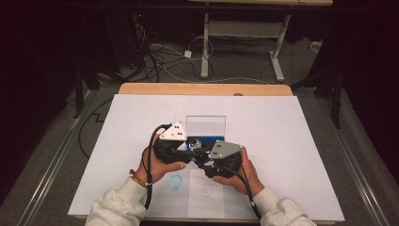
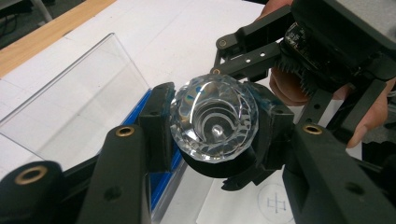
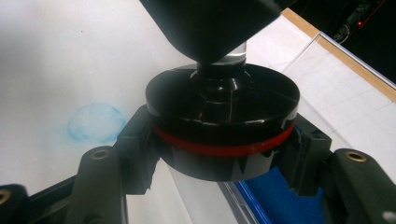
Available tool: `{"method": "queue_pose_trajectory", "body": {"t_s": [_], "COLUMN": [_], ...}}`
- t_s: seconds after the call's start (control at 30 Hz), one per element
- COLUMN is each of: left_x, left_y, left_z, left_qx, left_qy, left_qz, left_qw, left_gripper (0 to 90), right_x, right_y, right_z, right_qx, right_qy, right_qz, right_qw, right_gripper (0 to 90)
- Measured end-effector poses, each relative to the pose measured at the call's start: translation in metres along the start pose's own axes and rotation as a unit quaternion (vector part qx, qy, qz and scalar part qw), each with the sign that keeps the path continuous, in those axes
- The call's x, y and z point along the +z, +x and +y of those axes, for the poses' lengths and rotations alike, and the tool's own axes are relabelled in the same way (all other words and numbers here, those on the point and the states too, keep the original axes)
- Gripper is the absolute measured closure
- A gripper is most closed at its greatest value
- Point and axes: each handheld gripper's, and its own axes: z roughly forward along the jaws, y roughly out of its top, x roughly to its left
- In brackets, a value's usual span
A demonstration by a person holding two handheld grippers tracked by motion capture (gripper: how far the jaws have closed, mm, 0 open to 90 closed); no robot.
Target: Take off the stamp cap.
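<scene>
My left gripper (image 1: 188, 151) and my right gripper (image 1: 207, 162) meet just near of the middle of the white worktop (image 1: 282, 141), nose to nose, with one object caught between them. In the left gripper view my own fingers (image 2: 156, 126) pinch a faceted clear crystal knob (image 2: 214, 123) from both sides; its round face looks straight at the camera, with a small bright stud at its centre. Behind the knob sits a black round base (image 2: 219, 165), and beyond it the right gripper (image 2: 289, 60) comes in from the far right, a hand wrapped around its body.

In the right gripper view my fingers (image 3: 135, 144) press against the rim of that same black round base (image 3: 224, 121), a thick disc with a red band (image 3: 224, 147) around its lower edge. A short neck rises from the top of the disc into the dark body of the left gripper (image 3: 210, 23) above it.

Just beyond the held object a clear plastic box (image 1: 205, 125) stands on the worktop, its lid upright, with a blue lining (image 3: 285, 196) in its tray. A pale blue ring mark (image 1: 175, 181) lies on the sheet near my left hand (image 1: 157, 167), and a small printed circle (image 1: 206, 190) sits beside my right hand (image 1: 240, 176).
</scene>
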Motion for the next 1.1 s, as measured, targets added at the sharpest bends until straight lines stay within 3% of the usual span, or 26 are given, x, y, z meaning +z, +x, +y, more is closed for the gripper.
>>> {"method": "queue_pose_trajectory", "body": {"t_s": [0.2,0.23,0.27,0.33,0.37,0.4,0.43,0.5,0.63,0.9,1.1], "left_x": [0.001,0.001,0.0,0.002,0.001,0.0,-0.002,-0.006,-0.009,-0.013,-0.009], "left_y": [-0.001,-0.001,0.001,-0.001,-0.001,0.0,0.001,0.001,0.004,0.007,0.01], "left_z": [0.0,0.0,0.0,0.001,0.001,0.0,0.0,0.0,0.0,-0.003,-0.009], "left_qx": [0.0,-0.007,-0.017,0.006,0.006,-0.001,-0.003,0.005,0.001,0.005,0.004], "left_qy": [0.003,-0.008,-0.019,0.003,0.0,-0.007,-0.009,-0.005,-0.009,-0.014,0.005], "left_qz": [-0.003,-0.004,-0.008,0.01,0.021,0.013,0.012,0.024,0.028,0.029,0.033], "left_qw": [1.0,0.9999,0.9996,0.9999,0.9998,0.9999,0.9999,0.9997,0.9996,0.9995,0.9994], "left_gripper": [54.7,54.7,54.8,54.7,54.7,54.8,54.8,54.7,54.8,54.8,54.8], "right_x": [-0.001,-0.001,0.0,0.005,0.006,0.007,0.007,0.005,0.006,0.001,-0.02], "right_y": [0.001,0.001,0.003,0.024,0.027,0.027,0.024,0.019,0.019,0.008,-0.006], "right_z": [-0.001,-0.001,-0.001,0.002,0.005,0.008,0.009,0.004,-0.002,-0.009,-0.013], "right_qx": [-0.004,-0.004,-0.022,-0.081,-0.069,-0.07,-0.079,-0.057,-0.061,-0.049,-0.027], "right_qy": [0.007,0.009,0.017,0.031,0.02,0.021,0.03,0.032,0.052,0.056,0.039], "right_qz": [0.003,0.002,0.009,0.017,0.02,0.019,0.015,0.029,0.029,0.005,-0.013], "right_qw": [1.0,0.9999,0.9996,0.9961,0.9972,0.9971,0.9963,0.9974,0.9964,0.9972,0.9988], "right_gripper": [39.2,39.2,39.2,39.2,39.2,39.1,39.1,39.1,39.1,39.0,39.0]}}
